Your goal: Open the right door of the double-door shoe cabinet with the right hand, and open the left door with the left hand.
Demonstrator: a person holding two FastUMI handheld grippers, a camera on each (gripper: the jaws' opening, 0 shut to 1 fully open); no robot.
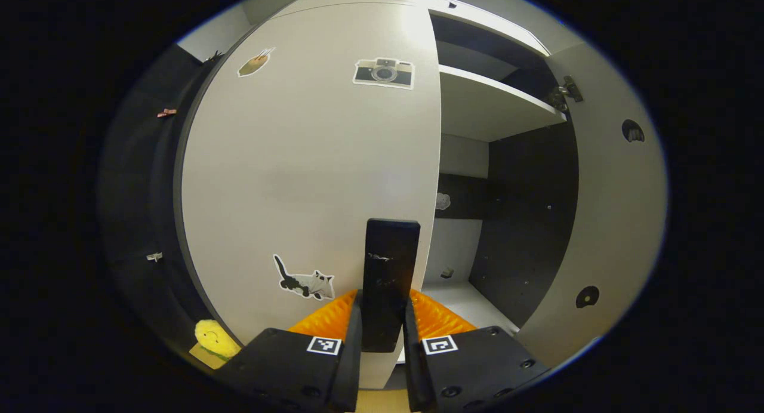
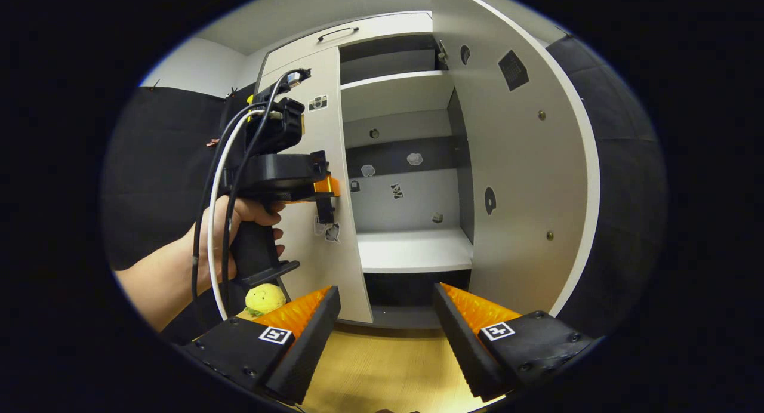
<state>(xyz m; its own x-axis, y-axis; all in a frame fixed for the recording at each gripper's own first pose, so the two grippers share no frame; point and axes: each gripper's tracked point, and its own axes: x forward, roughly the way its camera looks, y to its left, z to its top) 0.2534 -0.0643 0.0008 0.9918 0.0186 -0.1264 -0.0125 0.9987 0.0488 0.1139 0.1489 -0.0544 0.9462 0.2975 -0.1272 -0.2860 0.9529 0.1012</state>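
The white left door (image 1: 310, 162) carries stickers and has an upright black handle (image 1: 391, 264) near its right edge. My left gripper (image 1: 384, 305) is shut on that handle, one finger on each side. The right door (image 1: 615, 222) stands swung wide open, baring the shelves (image 1: 489, 102) inside. In the right gripper view, my right gripper (image 2: 387, 299) is open and holds nothing, a short way back from the cabinet. There the right door (image 2: 525, 180) is at my right, and a hand (image 2: 239, 222) holds the left gripper (image 2: 325, 207) against the left door (image 2: 322, 138).
A yellow plush toy (image 2: 264, 298) lies on the floor by the cabinet's left corner, also visible low down as the toy (image 1: 212, 336). Wooden floor (image 2: 382, 365) runs in front of the cabinet. A lower shelf (image 2: 412, 249) sits inside. Black cloth wall flanks both sides.
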